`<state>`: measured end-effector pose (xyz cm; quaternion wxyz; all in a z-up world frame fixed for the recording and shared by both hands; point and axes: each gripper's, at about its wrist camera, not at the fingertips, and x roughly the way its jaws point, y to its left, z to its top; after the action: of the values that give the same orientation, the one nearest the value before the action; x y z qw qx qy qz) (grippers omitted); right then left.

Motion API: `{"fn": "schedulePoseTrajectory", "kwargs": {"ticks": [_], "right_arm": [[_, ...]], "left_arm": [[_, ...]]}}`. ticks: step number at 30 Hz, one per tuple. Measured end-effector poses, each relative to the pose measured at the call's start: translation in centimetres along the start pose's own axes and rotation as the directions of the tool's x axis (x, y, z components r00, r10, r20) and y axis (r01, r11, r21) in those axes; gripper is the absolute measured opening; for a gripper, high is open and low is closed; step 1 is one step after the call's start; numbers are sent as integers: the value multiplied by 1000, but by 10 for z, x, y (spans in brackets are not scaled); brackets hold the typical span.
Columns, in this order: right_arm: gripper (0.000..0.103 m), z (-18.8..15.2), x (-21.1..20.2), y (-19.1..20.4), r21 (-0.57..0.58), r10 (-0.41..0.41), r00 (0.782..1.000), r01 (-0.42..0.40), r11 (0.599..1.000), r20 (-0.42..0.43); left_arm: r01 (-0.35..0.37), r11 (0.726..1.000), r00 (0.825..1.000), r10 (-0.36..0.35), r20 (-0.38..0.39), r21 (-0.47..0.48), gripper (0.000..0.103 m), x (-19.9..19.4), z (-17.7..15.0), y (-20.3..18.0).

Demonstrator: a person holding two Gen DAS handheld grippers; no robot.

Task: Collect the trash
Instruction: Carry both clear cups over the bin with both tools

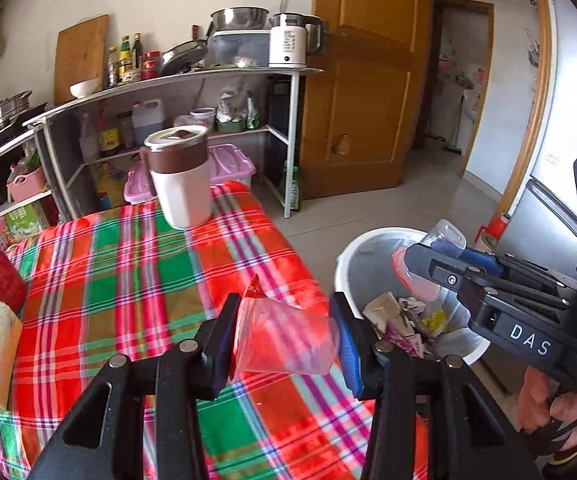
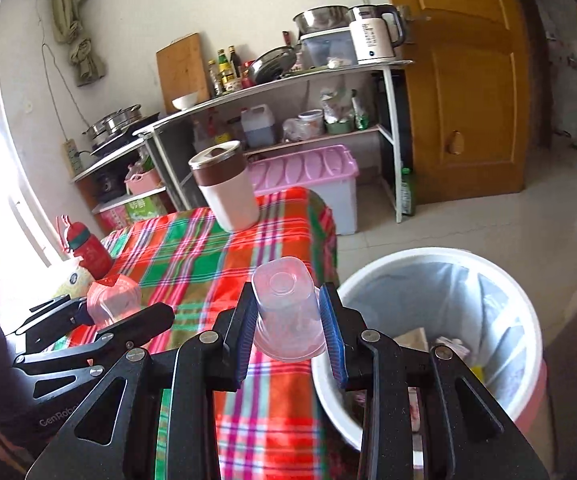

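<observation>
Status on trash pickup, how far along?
Done: paper scraps already in the bin. In hand: left gripper grips one clear cup over the table; right gripper holds another cup at the bin's rim. Left: drop both. No other loose trash visible on the table.

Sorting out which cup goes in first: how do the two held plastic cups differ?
The left gripper holds its cup on its side over the plaid tablecloth; the right gripper holds its cup base toward the camera, by the bin. Both are clear plastic and pinched between the fingers.
</observation>
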<state>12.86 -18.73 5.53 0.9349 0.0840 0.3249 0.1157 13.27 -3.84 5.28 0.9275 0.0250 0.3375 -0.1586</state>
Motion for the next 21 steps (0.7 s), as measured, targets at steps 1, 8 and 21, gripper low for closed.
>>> {"fn": "schedulePoseTrajectory", "kwargs": {"ticks": [1, 8, 21], "right_arm": [[33, -1, -3, -5, 5, -8, 1000, 8, 1000, 3], [33, -5, -23, -48, 45, -65, 998, 65, 997, 12], [33, -20, -20, -119, 75, -180, 981, 185, 980, -67]], "left_arm": [[8, 1000, 1000, -8, -1, 9, 46, 1, 0, -6], [76, 996, 997, -75, -26, 54, 46, 19, 4, -51], [184, 981, 974, -174, -143, 63, 46, 69, -5, -116]]}}
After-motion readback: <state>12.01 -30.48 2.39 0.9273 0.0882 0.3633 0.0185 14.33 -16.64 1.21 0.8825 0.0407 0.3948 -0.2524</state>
